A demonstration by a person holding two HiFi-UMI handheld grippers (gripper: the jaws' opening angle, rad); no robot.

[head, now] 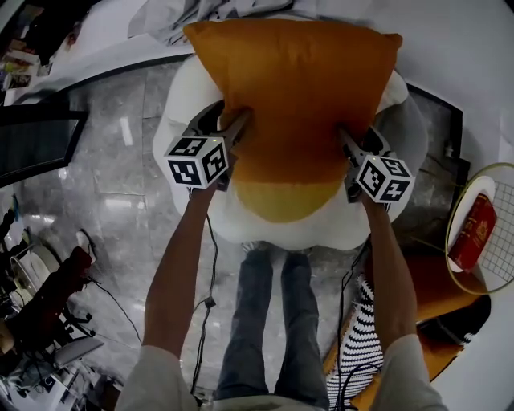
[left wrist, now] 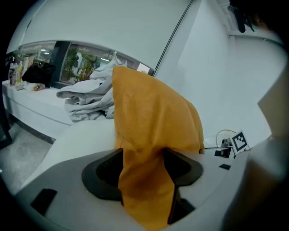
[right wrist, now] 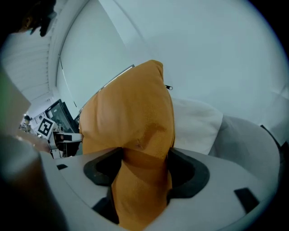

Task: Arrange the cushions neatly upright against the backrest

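An orange cushion (head: 297, 88) stands on a white round armchair (head: 181, 104), leaning toward the chair's far side. My left gripper (head: 231, 120) is at the cushion's left edge and my right gripper (head: 347, 138) at its right edge. In the left gripper view the cushion (left wrist: 153, 117) rises upright, and its edge fills the gap of my left gripper (left wrist: 143, 167). In the right gripper view the cushion (right wrist: 131, 117) likewise sits between the spread jaws of my right gripper (right wrist: 142, 167). Both sets of jaws stand wide around the fabric rather than pinching it.
A white cushion (right wrist: 198, 126) lies behind the orange one. Crumpled grey cloth (head: 185, 16) lies on a white ledge beyond the chair, the same grey cloth (left wrist: 86, 101) appearing in the left gripper view. To the right, a round wire table (head: 458, 217) holds a red book (head: 472, 233). Cables cross the floor by my legs.
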